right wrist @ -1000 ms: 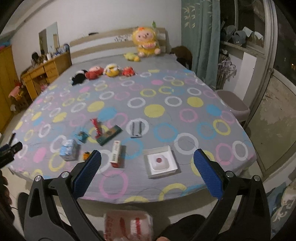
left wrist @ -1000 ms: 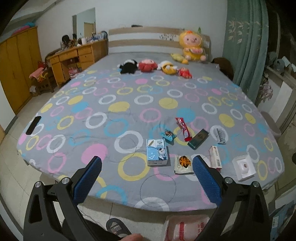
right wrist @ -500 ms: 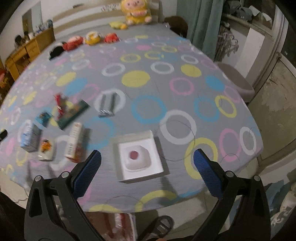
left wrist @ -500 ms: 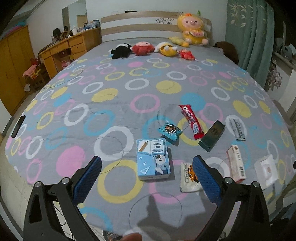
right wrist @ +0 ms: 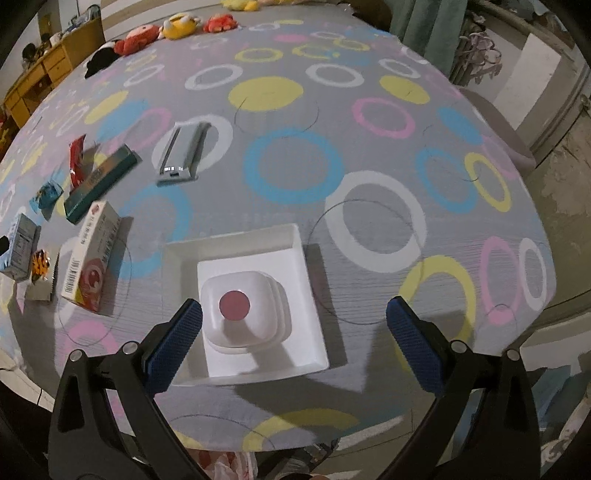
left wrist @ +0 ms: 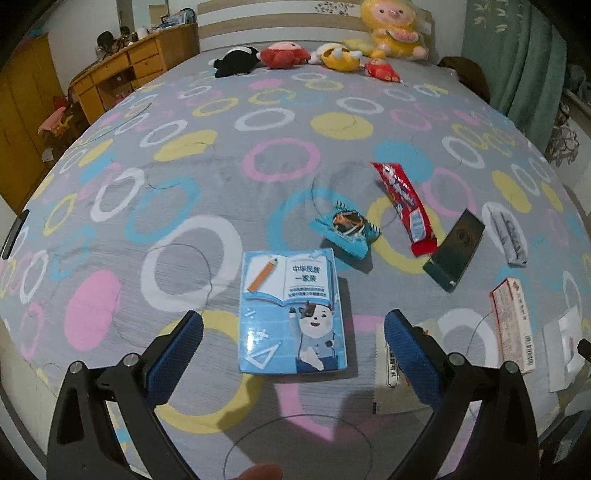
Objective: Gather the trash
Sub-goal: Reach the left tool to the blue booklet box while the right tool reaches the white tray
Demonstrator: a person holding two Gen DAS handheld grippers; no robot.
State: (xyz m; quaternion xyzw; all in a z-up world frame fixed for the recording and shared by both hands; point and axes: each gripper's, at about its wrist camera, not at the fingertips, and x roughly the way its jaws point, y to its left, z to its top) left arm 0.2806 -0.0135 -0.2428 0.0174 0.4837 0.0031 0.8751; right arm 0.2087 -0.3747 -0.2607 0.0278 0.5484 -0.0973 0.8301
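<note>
Left wrist view: the left tongs (left wrist: 293,328) hover low over the bed (left wrist: 207,177) near its foot edge, pads spread wide, empty, framing a blue box (left wrist: 291,312). Wrappers (left wrist: 402,201) lie beyond.

Right wrist view: the right tongs (right wrist: 294,317) hang spread apart, empty, over a white tray (right wrist: 177,254) near the foot edge.

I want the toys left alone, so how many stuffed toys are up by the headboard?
5 clear: big yellow doll against the headboard; in front, a black toy, red toy, yellow-white toy, small red toy. Something yellow behind may be a sixth.
</note>
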